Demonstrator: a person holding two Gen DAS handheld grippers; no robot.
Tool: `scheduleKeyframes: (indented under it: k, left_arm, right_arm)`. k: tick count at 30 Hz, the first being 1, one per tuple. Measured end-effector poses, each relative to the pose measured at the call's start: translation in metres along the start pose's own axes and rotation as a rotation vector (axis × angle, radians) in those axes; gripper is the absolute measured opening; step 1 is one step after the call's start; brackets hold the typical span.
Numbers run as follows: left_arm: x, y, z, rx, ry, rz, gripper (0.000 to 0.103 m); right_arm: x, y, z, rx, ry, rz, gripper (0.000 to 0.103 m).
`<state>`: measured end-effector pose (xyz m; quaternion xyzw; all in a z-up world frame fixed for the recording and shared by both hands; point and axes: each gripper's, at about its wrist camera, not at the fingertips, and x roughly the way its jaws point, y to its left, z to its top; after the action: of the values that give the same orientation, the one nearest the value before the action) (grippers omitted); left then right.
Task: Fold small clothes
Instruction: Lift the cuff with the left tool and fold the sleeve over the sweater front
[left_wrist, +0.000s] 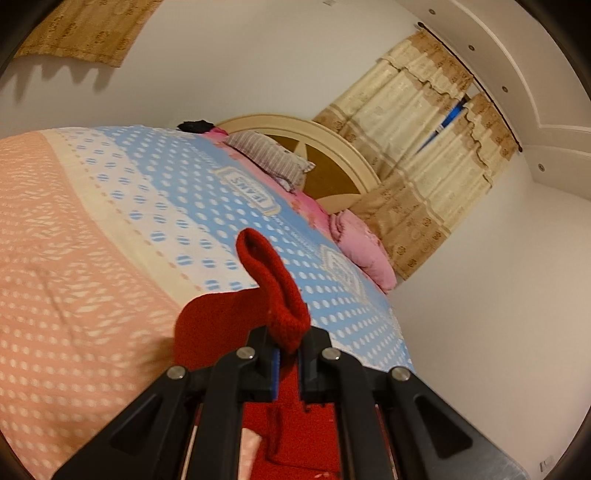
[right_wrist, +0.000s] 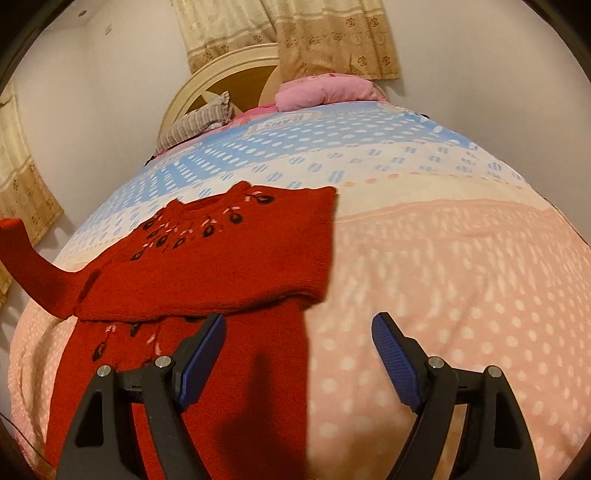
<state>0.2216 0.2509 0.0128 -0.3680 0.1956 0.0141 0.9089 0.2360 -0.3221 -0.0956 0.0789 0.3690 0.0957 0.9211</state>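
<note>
Black left gripper (left_wrist: 289, 356) pinches the ribbed cuff of a red knitted sweater (right_wrist: 207, 258) with dark embroidered flowers, lifting its sleeve. One sleeve lies folded across the body on the polka-dot pink-and-blue bedspread (right_wrist: 443, 258). Right gripper (right_wrist: 299, 332) hovers wide apart, holding nothing.

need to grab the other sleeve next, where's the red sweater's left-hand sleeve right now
The sleeve is pinched in the left gripper, lifted off the bedspread; in the right wrist view it sticks up at far left, beside the red sweater.

Left claw (left_wrist: 288, 354) clamped, right claw (right_wrist: 299, 343) agape
</note>
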Motion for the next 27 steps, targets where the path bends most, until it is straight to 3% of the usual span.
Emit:
scheduleKeyframes:
  k: [8,20,27]
  left_arm:
    - [0.022,-0.059,-0.011,0.024,0.023,-0.064,0.006]
    - [0.055,-0.134,-0.04,0.049,0.086,-0.156,0.006]
    - [0.083,-0.175,-0.078,0.086,0.138,-0.208,0.006]
  right_arm:
    - [-0.002,-0.042,-0.012,0.152,-0.027,0.047,0.082]
    - [0.007,-0.042,-0.019,0.168,0.002,0.086,0.082]
    - [0.009,-0.043,-0.021,0.165,0.007,0.088,0.082]
